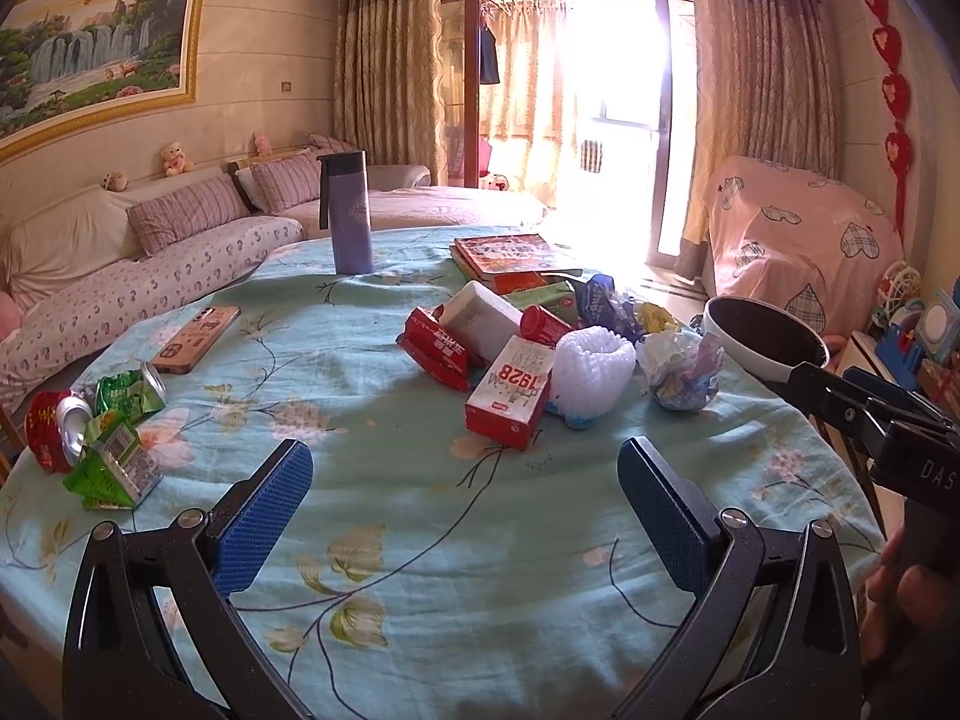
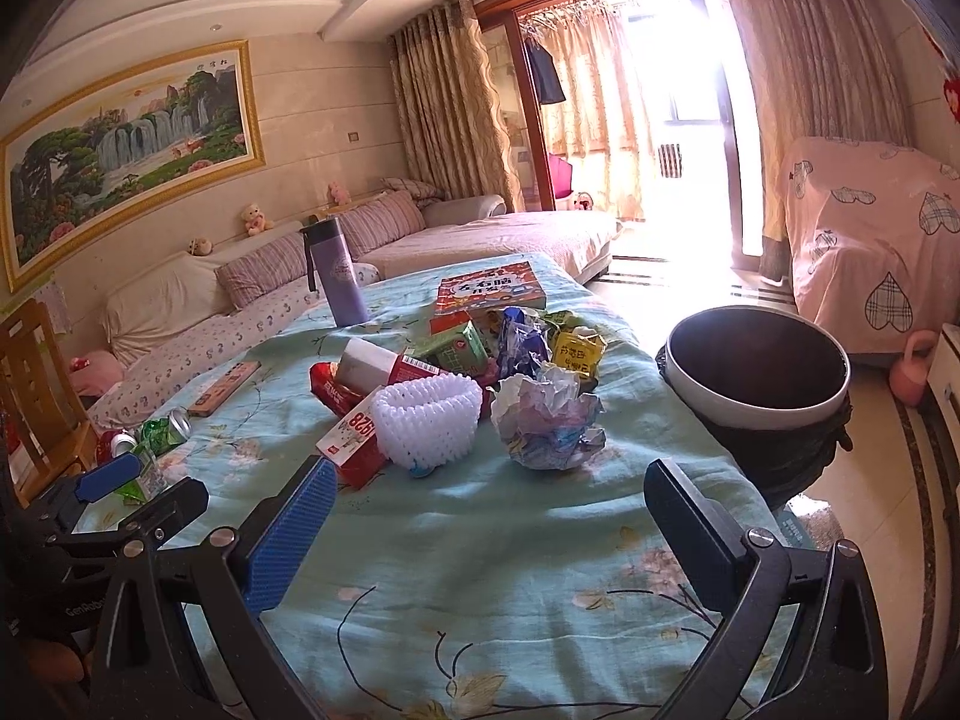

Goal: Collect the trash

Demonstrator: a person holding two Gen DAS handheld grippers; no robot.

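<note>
The red-and-white carton point(image 1: 509, 394) reads "1928". "DAS" stands on the black hand-held gripper point(image 1: 888, 432) body; "GenRob" on the other's point(image 2: 90, 540).

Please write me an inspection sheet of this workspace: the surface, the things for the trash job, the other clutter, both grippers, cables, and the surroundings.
Surface: table under a light green floral tablecloth, wrinkled.
Job's things: central heap with red-and-white carton, white foam net, crumpled paper ball, red packets and wrappers; crushed cans and green wrappers at the left edge; trash bin beside the table's right edge, open, lined with a dark bag.
Clutter: purple bottle upright, phone lying flat, books stacked.
Grippers: left gripper open, empty; right gripper open, empty; both above the near part of the table.
Cables: nothing seen.
Surroundings: sofa, framed painting, curtains, bright balcony door, wooden chair at left.
</note>
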